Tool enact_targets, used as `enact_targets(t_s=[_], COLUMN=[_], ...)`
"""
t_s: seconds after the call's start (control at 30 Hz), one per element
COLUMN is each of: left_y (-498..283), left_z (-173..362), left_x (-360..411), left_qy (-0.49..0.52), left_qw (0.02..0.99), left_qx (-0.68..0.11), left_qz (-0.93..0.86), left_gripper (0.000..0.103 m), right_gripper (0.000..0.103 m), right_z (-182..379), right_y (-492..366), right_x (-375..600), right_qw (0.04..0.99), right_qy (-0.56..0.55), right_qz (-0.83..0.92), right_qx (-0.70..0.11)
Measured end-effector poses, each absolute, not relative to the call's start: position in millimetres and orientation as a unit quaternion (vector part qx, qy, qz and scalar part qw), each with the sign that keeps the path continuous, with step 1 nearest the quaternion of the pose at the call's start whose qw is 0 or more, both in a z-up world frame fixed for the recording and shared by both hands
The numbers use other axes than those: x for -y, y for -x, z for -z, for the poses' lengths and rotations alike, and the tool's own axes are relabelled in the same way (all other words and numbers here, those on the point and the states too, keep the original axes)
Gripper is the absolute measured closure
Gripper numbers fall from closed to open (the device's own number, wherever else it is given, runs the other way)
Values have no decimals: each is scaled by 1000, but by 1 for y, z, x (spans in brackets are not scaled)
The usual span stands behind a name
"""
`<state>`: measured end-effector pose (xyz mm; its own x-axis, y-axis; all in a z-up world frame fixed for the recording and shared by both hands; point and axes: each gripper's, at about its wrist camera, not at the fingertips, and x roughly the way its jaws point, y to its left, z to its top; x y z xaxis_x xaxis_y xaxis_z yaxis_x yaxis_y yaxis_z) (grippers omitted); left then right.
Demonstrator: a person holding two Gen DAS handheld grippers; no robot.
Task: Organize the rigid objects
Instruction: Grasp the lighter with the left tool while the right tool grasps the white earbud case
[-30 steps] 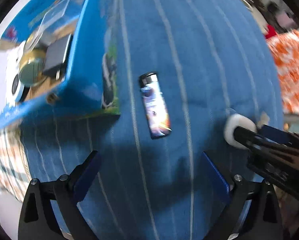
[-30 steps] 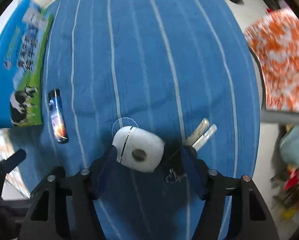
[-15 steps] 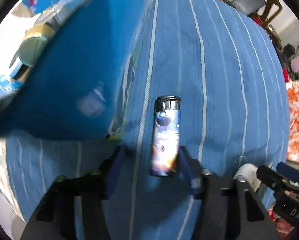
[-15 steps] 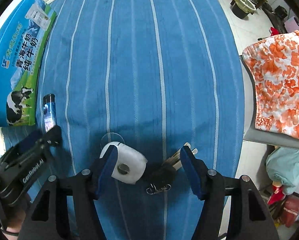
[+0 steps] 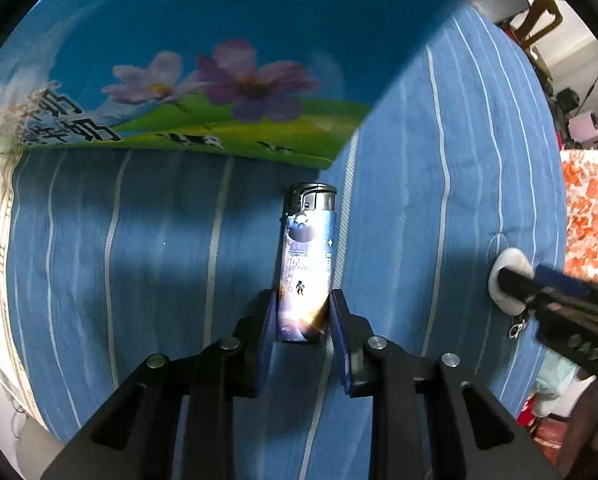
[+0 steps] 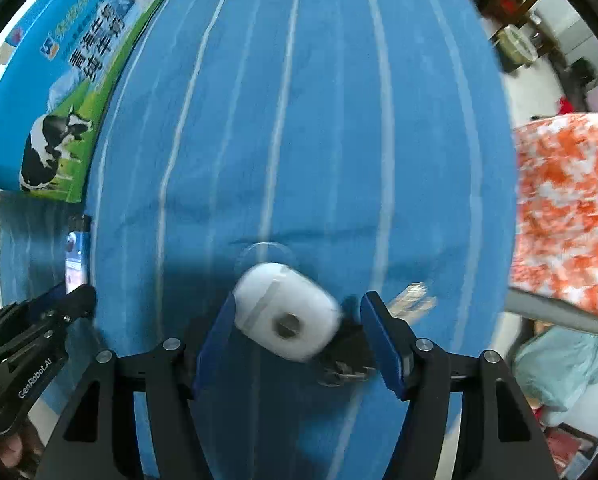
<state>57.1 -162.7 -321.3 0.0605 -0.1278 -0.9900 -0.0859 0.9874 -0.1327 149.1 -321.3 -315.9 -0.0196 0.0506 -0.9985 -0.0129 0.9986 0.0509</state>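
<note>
My left gripper [image 5: 303, 320] is shut on a lighter [image 5: 307, 264] with a space print and a black cap, which points away over the blue striped cloth [image 5: 479, 184]. The lighter also shows at the left of the right wrist view [image 6: 77, 256]. My right gripper [image 6: 299, 336] is open around a white rounded case [image 6: 285, 316] lying on the cloth, with a bunch of keys [image 6: 351, 356] beside it between the jaws. The case shows at the right in the left wrist view [image 5: 509, 280].
A blue milk carton box [image 6: 59, 80] with a cow print lies at the far left; its side fills the top of the left wrist view [image 5: 219, 60]. An orange and white patterned cushion [image 6: 567, 216] lies beyond the cloth's right edge.
My left gripper has closed on the lighter and moved close to the box. My right gripper has moved closer to the white case, staying open.
</note>
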Motion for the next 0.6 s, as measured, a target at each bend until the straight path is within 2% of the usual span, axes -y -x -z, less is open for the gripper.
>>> enact_targets(t_s=[0.23,0.6], left_y=[-66,-58], left_z=[317,305], left_x=[127,164], left_qy=[92,35], left_qw=[725,744], left_qx=[-682,-666], left_qz=[26,41], left_gripper=[79,81], right_gripper=[42,42], right_z=[324,312], right_y=[-141,-113], right_x=[296,302], right_qw=[708,720], right_qy=[9,-14], right_qz=[-11,-16], right_qx=[-706,-693])
